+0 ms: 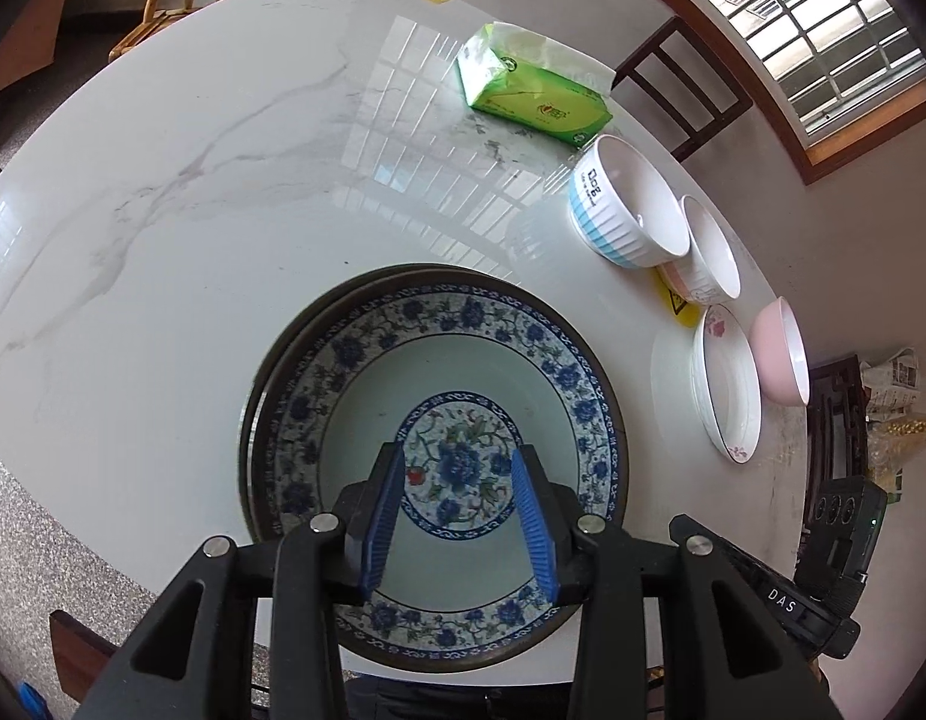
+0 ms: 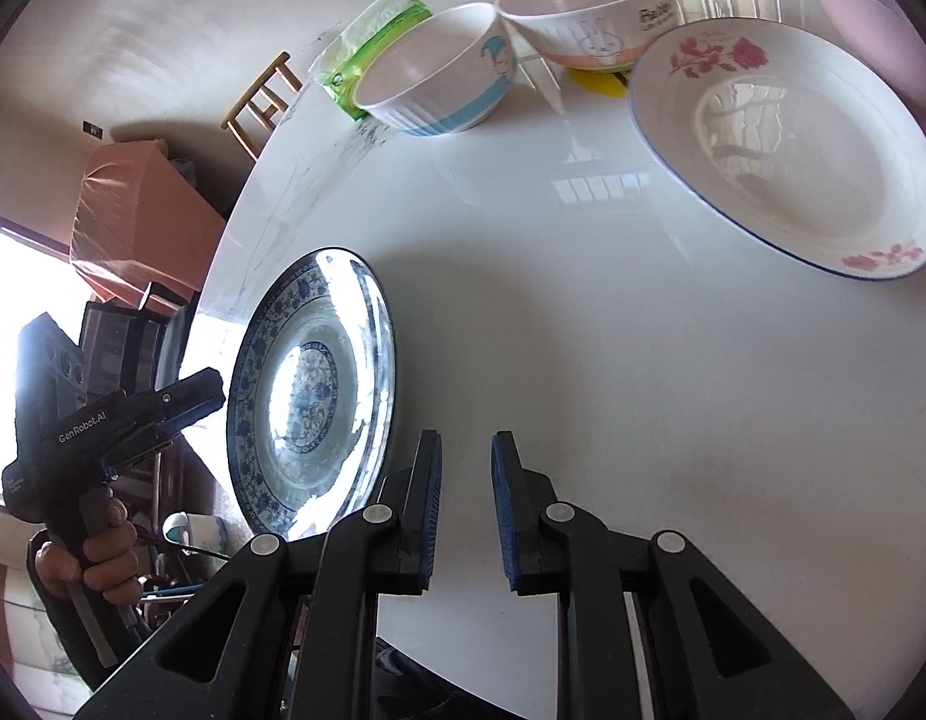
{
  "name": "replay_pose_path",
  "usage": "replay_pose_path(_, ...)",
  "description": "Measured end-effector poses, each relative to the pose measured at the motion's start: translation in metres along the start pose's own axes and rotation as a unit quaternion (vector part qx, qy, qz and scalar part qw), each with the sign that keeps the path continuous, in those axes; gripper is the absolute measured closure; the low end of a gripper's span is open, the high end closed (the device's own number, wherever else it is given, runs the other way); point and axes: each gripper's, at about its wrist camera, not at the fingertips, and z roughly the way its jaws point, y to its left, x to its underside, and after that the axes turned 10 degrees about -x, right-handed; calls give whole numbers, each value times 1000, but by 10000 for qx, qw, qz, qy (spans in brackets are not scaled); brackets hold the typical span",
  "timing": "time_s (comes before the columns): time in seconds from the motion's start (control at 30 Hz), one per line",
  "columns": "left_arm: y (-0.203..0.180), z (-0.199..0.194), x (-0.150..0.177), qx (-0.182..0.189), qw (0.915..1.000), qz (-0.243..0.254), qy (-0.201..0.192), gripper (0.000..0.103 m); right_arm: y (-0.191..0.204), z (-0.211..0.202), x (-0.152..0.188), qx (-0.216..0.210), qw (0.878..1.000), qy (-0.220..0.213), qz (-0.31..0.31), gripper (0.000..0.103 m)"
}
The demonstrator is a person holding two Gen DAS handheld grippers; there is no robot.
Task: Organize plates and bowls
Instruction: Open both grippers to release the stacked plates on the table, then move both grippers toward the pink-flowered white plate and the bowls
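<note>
Hovering over the blue-and-white floral plate [image 1: 445, 384], the left gripper [image 1: 460, 516] has its jaws released, the blue ribbed pads [image 1: 384, 516] standing apart above the plate's painted centre and gripping nothing. This plate sits on a second dark-rimmed plate [image 1: 265, 372], whose edge peeks out at about 10 o'clock; the stack rests on the white marble table [image 1: 163, 210] near its front edge.

From the stack, the other dishes line the table's edge between 1 and 3 o'clock in the left wrist view. Farthest is a green tissue pack [image 1: 532, 90], then a ribbed white bowl with blue stripes [image 1: 628, 210], touching a white bowl with a pink base [image 1: 709, 261], which stands by a yellow sticker [image 1: 679, 303]. Nearer come a white rose-print plate [image 1: 727, 384] and, just beside it, a pink bowl [image 1: 784, 354].

In the right wrist view, the right gripper [image 2: 466, 510] hangs over bare tabletop with its jaws likewise released and holding nothing. The blue-and-white plate [image 2: 313, 384] lies at its 10 o'clock, the rose-print plate [image 2: 793, 156] at 1 o'clock, and the two bowls [image 2: 439, 69] [image 2: 583, 0] side by side near 12 o'clock. At 9 o'clock a hand [image 2: 97, 552] grips the left gripper's handle beyond the table edge.
</note>
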Motion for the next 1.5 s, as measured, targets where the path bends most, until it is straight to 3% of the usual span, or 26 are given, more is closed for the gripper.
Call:
replay_pose_path(0.3,-53,21,11,465,9985,254,142,65,-59,-59,17,172,9960,-594,644,85)
replay_pose_path(0.7,-124,41,11,832,9948,577,87,65,-115,-133,15,311,9773,-1652,1288,85)
replay_pose_path(1.3,-195,88,-36,1229,9909,459,301,65,-151,-138,-33,131,9730,-1845,1383,82)
replay_pose_path(1.5,-212,105,-48,1123,9919,560,186,65,-153,-132,-46,204,9723,-1913,1326,82)
